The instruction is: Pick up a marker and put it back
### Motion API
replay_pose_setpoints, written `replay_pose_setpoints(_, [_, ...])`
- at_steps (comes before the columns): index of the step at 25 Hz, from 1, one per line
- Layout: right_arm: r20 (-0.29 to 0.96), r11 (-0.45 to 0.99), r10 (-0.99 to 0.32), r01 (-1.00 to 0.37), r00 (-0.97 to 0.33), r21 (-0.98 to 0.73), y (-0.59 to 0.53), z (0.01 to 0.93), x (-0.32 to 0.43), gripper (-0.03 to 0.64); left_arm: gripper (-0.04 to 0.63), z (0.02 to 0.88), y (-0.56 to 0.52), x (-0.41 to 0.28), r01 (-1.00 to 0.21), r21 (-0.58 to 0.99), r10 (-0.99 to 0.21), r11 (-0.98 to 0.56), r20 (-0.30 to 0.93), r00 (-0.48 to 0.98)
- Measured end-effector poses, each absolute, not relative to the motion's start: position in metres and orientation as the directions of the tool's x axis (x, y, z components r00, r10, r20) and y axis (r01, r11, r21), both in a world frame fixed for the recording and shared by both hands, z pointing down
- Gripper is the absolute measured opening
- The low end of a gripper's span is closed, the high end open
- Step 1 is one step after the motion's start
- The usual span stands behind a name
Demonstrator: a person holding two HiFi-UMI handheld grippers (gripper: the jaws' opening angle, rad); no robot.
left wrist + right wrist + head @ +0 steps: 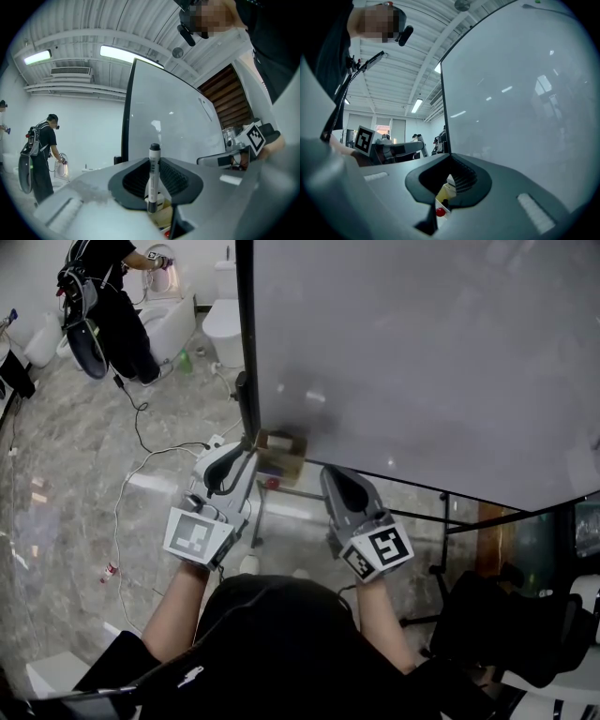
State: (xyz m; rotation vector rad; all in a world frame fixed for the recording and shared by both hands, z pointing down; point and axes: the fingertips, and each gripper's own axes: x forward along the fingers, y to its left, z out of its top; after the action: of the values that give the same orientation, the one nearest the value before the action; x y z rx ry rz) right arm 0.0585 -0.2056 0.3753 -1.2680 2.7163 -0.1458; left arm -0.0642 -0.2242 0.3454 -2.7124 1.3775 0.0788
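Dark top (272, 634) of the person fills the bottom of the head view, with a claw in each hand. Ahead stands a big grey whiteboard (422, 362) in a black frame. The left claw (153, 187) is closed on the marker (153, 173). The right claw (444, 190) is narrow, open only a slit, with nothing in it. A small cardboard box (281, 454) sits under the board, just past both claws. The marker is white with a black cap and stands upright between the left pads, in the air before the board's left edge.
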Motion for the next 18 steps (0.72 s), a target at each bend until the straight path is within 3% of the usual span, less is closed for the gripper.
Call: replay_pose_setpoints(18, [-0.116,0.649,-0.761,-0.75,-0.638,-0.125,-0.21,0.359,0.057,0.011,0.072,0.362,-0.233,-0.065,-0.808,-0.063,-0.805,-0.585,-0.07,0.589])
